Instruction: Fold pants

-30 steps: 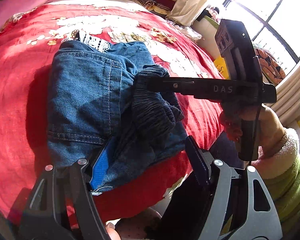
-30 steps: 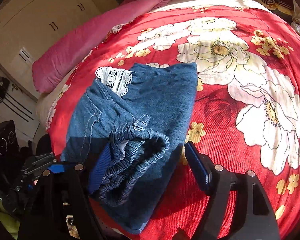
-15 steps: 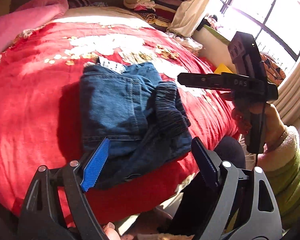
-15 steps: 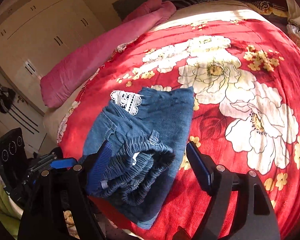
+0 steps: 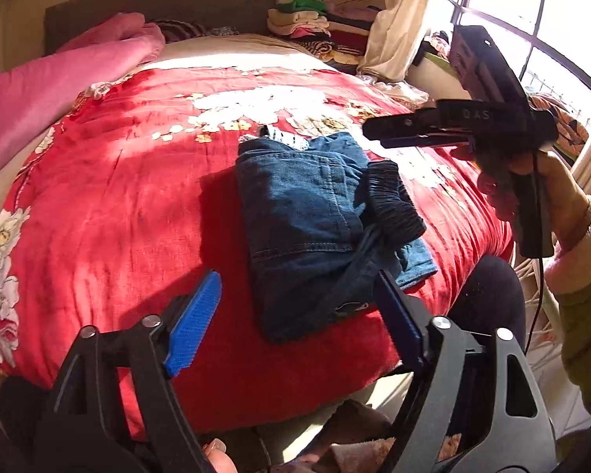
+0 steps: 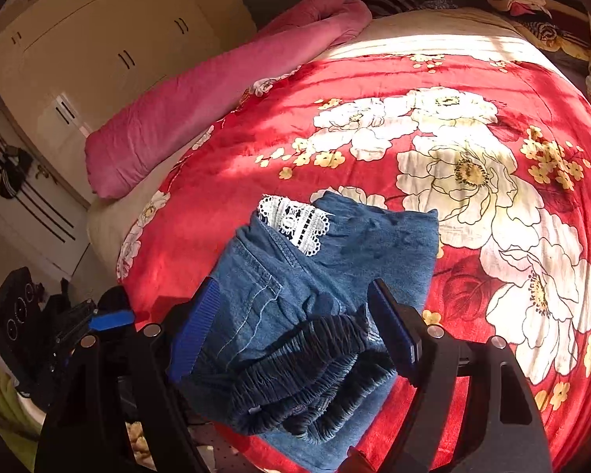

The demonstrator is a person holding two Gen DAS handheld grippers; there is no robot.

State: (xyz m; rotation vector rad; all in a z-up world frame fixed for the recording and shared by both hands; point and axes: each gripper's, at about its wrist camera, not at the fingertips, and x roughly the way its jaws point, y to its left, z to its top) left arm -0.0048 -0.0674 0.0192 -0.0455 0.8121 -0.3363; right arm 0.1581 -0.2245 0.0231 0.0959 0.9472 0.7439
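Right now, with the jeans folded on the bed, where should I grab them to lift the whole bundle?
Probably pinch the folded jeans at the gathered elastic waistband, coming from the bed's near edge. That ridge stands proud of the flat denim and faces the open right gripper.

Raised letters "DAS" appear on the black body of the right gripper (image 5: 378, 134). No other text is legible.

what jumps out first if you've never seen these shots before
The bright red floral blanket fills both views, sunlit, with big white flowers. Near its front edge lies a folded bundle of blue denim pants, gathered waistband on top and white lace trim poking out at the far end. A rolled pink quilt lies along the bed's far left side, and both pairs of blue-padded tongs are open above the bed.
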